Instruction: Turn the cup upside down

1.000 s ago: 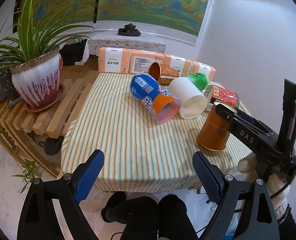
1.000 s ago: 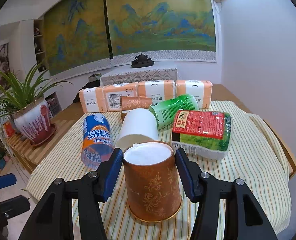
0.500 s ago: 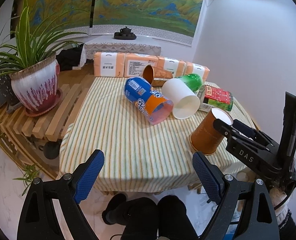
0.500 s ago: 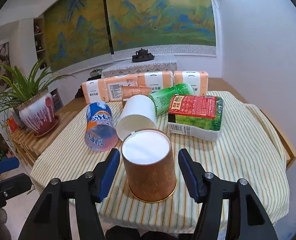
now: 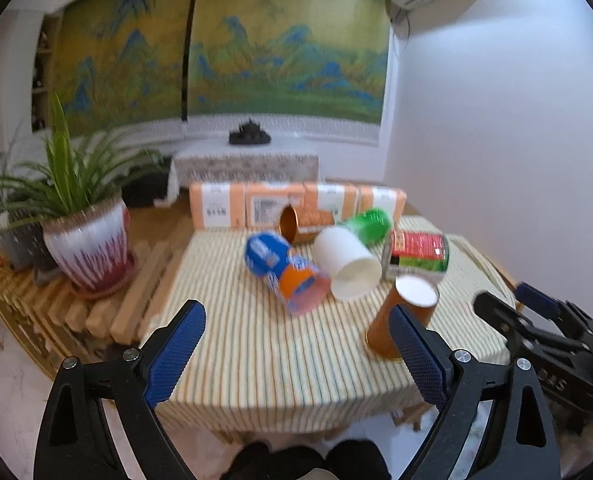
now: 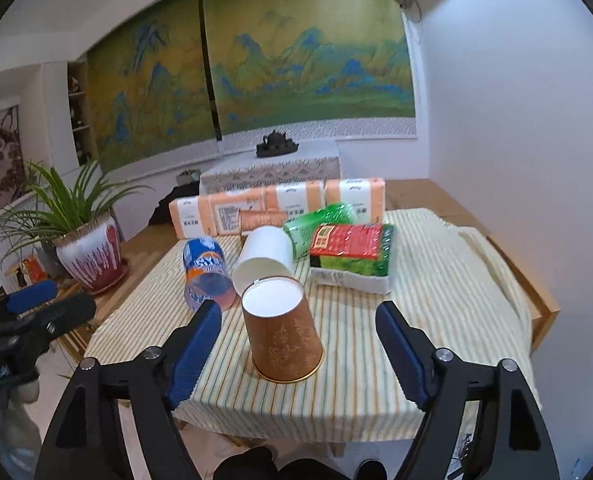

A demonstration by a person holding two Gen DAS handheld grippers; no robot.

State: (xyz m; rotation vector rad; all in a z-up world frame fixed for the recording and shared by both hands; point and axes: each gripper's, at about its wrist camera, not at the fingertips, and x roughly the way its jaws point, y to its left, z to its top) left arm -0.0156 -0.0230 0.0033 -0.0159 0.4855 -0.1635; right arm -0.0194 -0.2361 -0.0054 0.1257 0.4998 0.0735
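Note:
A brown patterned paper cup (image 6: 282, 330) stands upside down, white base up, near the front edge of the striped tablecloth (image 6: 436, 320). It also shows in the left wrist view (image 5: 396, 316). My right gripper (image 6: 298, 354) is open and empty, drawn back off the cup, with a finger on either side and clear of it. My left gripper (image 5: 296, 354) is open and empty, off the table's front left. A white cup (image 6: 264, 260), a blue-orange cup (image 6: 206, 276) and another brown cup (image 5: 302, 224) lie on their sides.
A green cup (image 6: 320, 228), a red-green package (image 6: 352, 256) and a row of orange tissue packs (image 6: 276, 204) crowd the back of the table. A potted plant (image 5: 88, 248) stands on the wooden slat bench to the left. A white wall is at the right.
Both grippers have pulled back and up from the table. The right gripper's fingers have opened wider and drawn away from the upside-down brown cup, which stays standing on the cloth.

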